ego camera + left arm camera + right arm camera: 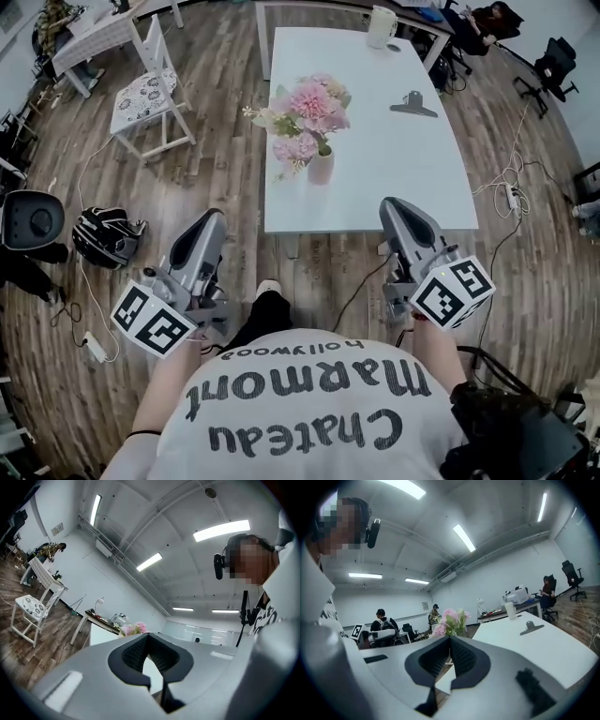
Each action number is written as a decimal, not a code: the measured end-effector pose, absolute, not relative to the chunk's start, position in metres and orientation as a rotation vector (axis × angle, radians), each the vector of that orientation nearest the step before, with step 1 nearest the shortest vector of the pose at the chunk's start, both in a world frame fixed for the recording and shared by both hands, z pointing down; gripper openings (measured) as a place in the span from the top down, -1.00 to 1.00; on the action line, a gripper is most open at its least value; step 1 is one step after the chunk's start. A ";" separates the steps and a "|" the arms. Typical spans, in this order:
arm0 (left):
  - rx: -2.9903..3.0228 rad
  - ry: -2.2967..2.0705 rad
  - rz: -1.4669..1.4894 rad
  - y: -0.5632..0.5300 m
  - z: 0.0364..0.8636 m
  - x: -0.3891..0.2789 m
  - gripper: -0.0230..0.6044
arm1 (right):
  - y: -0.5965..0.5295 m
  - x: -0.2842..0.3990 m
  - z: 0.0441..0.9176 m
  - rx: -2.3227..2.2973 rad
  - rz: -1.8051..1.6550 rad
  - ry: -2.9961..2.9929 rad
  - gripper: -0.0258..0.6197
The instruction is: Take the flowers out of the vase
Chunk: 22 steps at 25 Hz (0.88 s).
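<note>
Left gripper: your left gripper (pixel 215 219) is clenched. In the left gripper view (pixel 147 635) its ribbed pads meet at the tip with nothing between them. It hangs over the floor, short of the table's near edge.
Right gripper: your right gripper (pixel 394 206) is closed the same way. The right gripper view (pixel 450 638) shows the pads together at the tip and empty. From above, its tip sits just at the table's near edge.
Flowers: the pink flowers (pixel 305 108) stand in the vase (pixel 321 167) on the left part of the white table (pixel 394 178), well apart from both grippers.
Hidden vase: in both gripper views only the blooms show (pixel 133 629) (pixel 451 620). The vase is covered by the gripper bodies there.
Stems: from above, the blooms and leaves hide the mouth of the vase, so you cannot see how the stems sit in it.
Hands: your hands are hidden behind the marker cubes (pixel 150 319) (pixel 453 291).
Other table items: a metal clip (pixel 412 103) lies flat to the right of the flowers. A white jug (pixel 381 26) stands at the far edge.
Floor, left: a white chair (pixel 145 94) stands beside the table. A dark striped object (pixel 105 234) lies nearer to you, too distorted to identify.
</note>
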State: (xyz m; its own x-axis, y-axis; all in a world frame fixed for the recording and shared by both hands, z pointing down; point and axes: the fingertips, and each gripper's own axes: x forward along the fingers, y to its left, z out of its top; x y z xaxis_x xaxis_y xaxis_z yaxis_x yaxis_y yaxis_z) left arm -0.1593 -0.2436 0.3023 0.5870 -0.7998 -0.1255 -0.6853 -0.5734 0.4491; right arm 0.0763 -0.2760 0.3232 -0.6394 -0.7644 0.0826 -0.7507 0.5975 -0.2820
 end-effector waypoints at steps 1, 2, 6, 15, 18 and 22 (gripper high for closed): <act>2.462 -1.201 -0.440 -0.255 0.305 -0.164 0.91 | -0.285 0.073 0.326 -1.330 -0.462 2.762 0.87; 2.462 -1.200 -0.431 -0.267 0.307 -0.168 0.91 | -0.294 0.070 0.329 -1.345 -0.469 2.757 0.87; 2.478 -1.156 -0.409 -0.314 0.307 -0.182 0.91 | -0.329 0.058 0.342 -1.407 -0.469 2.744 0.87; 2.528 -1.007 -0.332 -0.395 0.310 -0.205 0.91 | -0.379 0.034 0.358 -1.446 -0.470 2.775 0.50; 2.538 -0.963 -0.327 -0.418 0.310 -0.214 0.91 | -0.388 0.028 0.345 -1.434 -0.446 2.782 0.35; 2.539 -0.921 -0.358 -0.442 0.314 -0.220 0.91 | -0.399 0.008 0.354 -1.428 -0.423 2.871 0.29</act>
State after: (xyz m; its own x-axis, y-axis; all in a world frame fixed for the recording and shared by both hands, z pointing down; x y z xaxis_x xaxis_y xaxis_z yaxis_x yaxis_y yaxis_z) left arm -0.2195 -0.4416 0.3143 0.7482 -0.6563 -0.0975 -0.5498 -0.6955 0.4626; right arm 0.0075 -0.3992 0.3539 -0.6065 -0.7701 0.1979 -0.7944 0.5767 -0.1905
